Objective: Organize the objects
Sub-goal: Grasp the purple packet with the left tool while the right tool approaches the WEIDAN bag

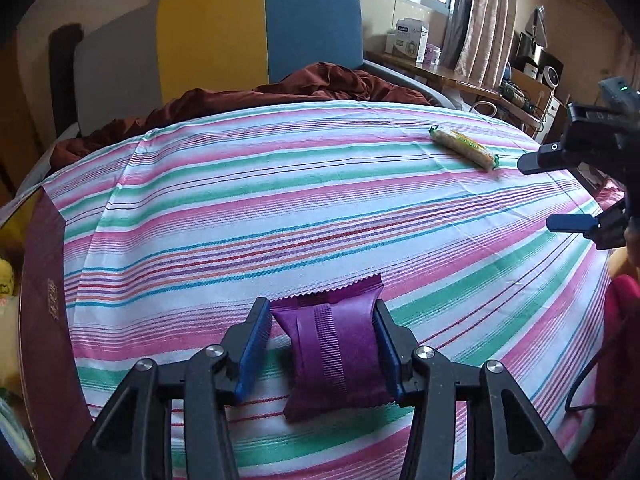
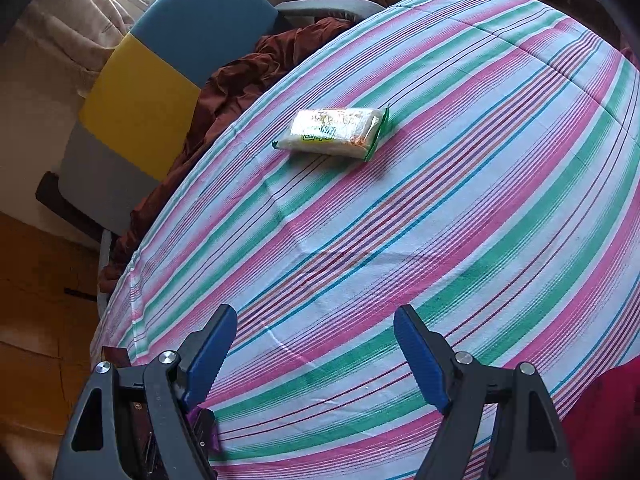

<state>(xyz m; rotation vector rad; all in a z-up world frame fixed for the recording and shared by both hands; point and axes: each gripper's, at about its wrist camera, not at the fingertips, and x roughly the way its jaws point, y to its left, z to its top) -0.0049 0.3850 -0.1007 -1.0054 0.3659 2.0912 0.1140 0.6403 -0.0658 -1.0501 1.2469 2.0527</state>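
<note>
A purple snack packet [image 1: 336, 356] lies on the striped cloth [image 1: 280, 208] near the front. My left gripper [image 1: 322, 308] is shut on it, and both blue pads press its sides so the wrapper bulges. A green-and-white snack packet [image 1: 464, 147] rests at the far right of the cloth, and in the right wrist view that packet [image 2: 334, 132] sits well ahead of the fingers. My right gripper [image 2: 316, 344] hovers open over the striped cloth [image 2: 440, 200] with nothing between its fingers. It also shows at the right edge as the right gripper [image 1: 538, 194], just short of the green packet.
A dark red box [image 1: 44, 280] borders the cloth on the left. Behind the table stands a yellow-and-blue chair [image 1: 260, 32] with a maroon cloth [image 1: 320, 80] heaped on it. A cluttered desk [image 1: 460, 72] is at the back right. Something red [image 1: 620, 320] sits by the right edge.
</note>
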